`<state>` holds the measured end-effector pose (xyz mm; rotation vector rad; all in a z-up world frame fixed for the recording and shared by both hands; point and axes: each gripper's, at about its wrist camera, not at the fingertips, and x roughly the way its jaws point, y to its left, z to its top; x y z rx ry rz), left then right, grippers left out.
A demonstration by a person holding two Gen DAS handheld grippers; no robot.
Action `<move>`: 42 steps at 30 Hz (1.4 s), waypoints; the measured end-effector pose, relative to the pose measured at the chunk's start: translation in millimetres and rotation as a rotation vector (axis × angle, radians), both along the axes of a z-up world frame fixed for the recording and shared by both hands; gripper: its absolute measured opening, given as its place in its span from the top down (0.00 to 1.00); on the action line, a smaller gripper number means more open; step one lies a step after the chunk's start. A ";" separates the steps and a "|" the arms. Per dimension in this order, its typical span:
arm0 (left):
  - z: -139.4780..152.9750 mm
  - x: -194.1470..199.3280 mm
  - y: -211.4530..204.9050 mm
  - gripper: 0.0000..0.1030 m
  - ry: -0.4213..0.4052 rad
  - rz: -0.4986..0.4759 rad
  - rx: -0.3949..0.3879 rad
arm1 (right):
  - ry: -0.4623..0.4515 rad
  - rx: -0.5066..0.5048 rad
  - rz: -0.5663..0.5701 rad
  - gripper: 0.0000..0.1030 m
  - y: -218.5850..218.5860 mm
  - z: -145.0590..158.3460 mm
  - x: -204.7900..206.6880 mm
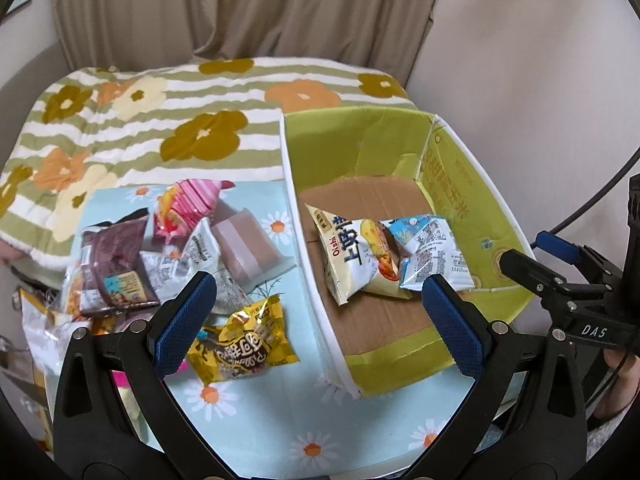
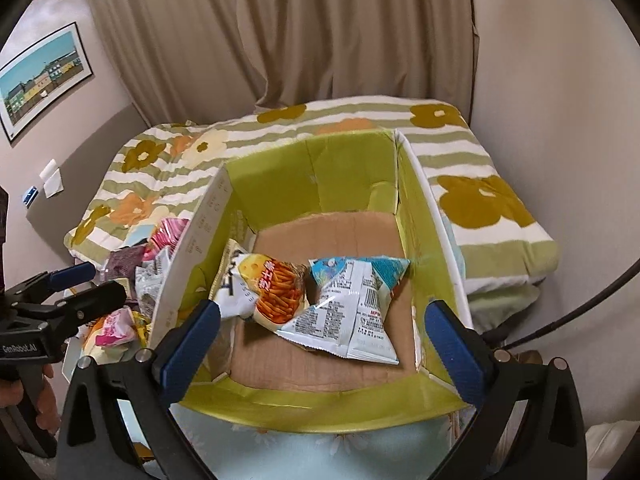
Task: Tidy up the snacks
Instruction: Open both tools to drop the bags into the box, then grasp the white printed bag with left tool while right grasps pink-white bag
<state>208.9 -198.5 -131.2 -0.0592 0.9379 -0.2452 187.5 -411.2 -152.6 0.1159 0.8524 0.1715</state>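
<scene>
- Right gripper (image 2: 320,340): jaws spread wide, nothing between the pads; it is released and hangs above the near end of the green cardboard box (image 2: 316,404).
- Directly ahead of the right gripper, between its fingers, a blue-and-white snack packet (image 2: 356,312) lies on the brown floor of the box, clear of both pads.
- Just left of that packet and touching it lies a yellow Oishi packet (image 2: 268,292), also inside the box.
- Left gripper (image 1: 320,320): jaws likewise spread, grasping nothing; it is released. In its own view, its left finger stands over the loose snacks and its right finger over the box.
- Below the left gripper's left finger, a yellow chocolate-snack packet (image 1: 244,336) lies on the daisy-print cloth (image 1: 256,408), outside the box wall.
- Farther ahead and to the left of that finger sits a heap of unsorted items: a brown packet (image 1: 112,264), a pink striped packet (image 1: 188,208), a silver-white packet (image 1: 184,264) and a pale pink wrapped block (image 1: 248,252).
- Beyond both grippers, a striped floral blanket (image 1: 160,120) covers a bed against a beige curtain (image 1: 240,4).
</scene>
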 end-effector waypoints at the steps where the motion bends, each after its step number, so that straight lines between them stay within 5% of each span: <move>1: 1.8 -3.3 0.8 0.01 -0.005 0.007 -0.002 | -0.002 -0.004 0.008 0.01 1.4 2.2 -1.9; 11: 24.9 -43.8 42.6 0.01 -0.058 0.114 0.026 | -0.078 0.019 0.151 0.01 42.6 28.7 -12.4; 23: 32.0 -61.4 154.9 0.01 -0.058 0.192 0.043 | -0.118 0.037 0.224 0.01 139.3 42.9 -13.9; 33: -6.4 -69.1 260.7 0.01 0.052 0.191 0.041 | -0.027 0.066 0.221 0.01 228.3 13.6 -11.3; 42: -60.2 -48.1 307.3 0.01 0.154 0.119 0.043 | 0.092 0.072 0.135 0.01 279.5 -28.3 -21.0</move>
